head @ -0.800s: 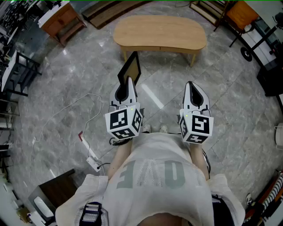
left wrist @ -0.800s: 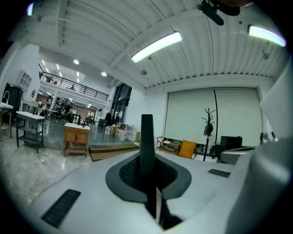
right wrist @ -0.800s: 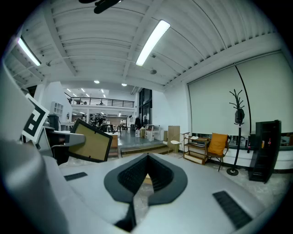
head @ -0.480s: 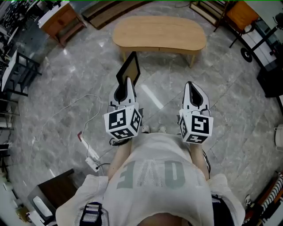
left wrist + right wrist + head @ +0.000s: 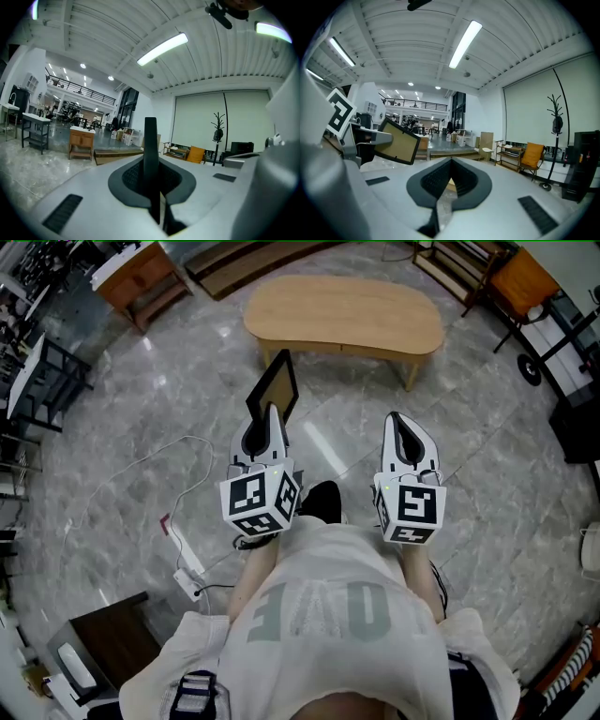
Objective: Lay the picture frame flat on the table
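While the left gripper point(image 5: 271, 416) clamps the black-rimmed, tan-faced rectangular picture frame point(image 5: 275, 386) upright at centre frame, over grey marble floor point(image 5: 141, 446), the light wooden kidney-shaped table point(image 5: 343, 309) sits apart at upper centre. Right gripper point(image 5: 401, 420), right of centre, is closed and empty.

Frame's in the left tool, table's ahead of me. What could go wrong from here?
The left tool grips the black-rimmed picture frame by one edge only, standing on edge and tilted; it could swivel or slip when lowered. The light wooden oval table stands apart, ahead; opening early would drop the frame on the grey marble floor.
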